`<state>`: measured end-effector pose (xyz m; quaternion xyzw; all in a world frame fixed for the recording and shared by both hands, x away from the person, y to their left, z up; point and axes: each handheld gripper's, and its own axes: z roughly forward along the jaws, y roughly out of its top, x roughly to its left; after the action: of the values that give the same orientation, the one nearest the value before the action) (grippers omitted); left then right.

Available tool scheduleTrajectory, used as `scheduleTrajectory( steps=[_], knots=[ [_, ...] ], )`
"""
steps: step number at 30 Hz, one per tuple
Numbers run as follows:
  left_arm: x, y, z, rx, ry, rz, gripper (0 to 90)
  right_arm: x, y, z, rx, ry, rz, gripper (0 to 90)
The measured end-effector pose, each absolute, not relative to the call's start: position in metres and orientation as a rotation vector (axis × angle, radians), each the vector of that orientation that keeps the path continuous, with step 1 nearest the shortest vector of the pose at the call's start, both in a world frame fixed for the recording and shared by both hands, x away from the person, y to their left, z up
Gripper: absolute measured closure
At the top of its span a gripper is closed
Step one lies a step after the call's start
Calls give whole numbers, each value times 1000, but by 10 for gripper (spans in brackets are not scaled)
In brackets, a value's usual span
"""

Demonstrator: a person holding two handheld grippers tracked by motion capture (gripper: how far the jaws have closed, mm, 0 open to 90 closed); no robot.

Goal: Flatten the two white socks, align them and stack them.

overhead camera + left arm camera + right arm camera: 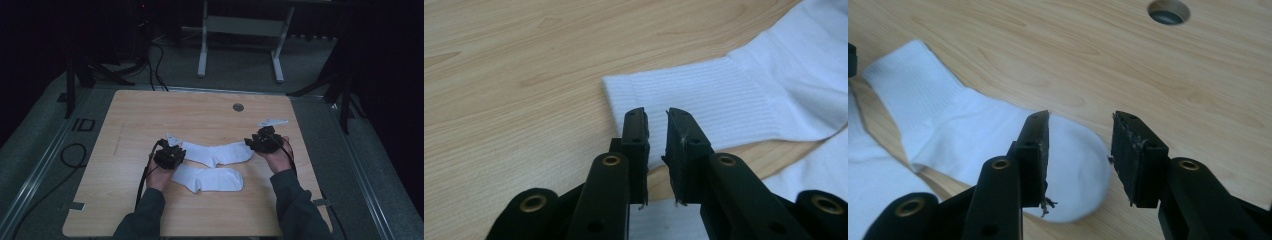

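Two white socks lie flat on the tabletop (130, 115): the far sock (217, 152) stretches between both tools, the near sock (207, 179) just beside it. The left tool (656, 131) stands slightly parted over the far sock's cuff, gripping nothing. The right tool (1079, 152) stands apart over its toe. Risk: either tool, closing carelessly, may snag and drag the fabric askew or catch the near sock too.
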<state>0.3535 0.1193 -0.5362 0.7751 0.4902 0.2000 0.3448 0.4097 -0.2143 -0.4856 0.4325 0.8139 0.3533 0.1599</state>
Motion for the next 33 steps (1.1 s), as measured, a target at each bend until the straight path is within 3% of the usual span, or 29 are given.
scheduleTrajectory(
  steps=[16,33],
  knots=[
    [320,157,-537,1962,1351,578,751,414,-168,-478,1092,2397,1035,585],
    [298,171,-539,1945,1383,562,725,422,-114,-498,977,2509,1017,584]
  ],
)
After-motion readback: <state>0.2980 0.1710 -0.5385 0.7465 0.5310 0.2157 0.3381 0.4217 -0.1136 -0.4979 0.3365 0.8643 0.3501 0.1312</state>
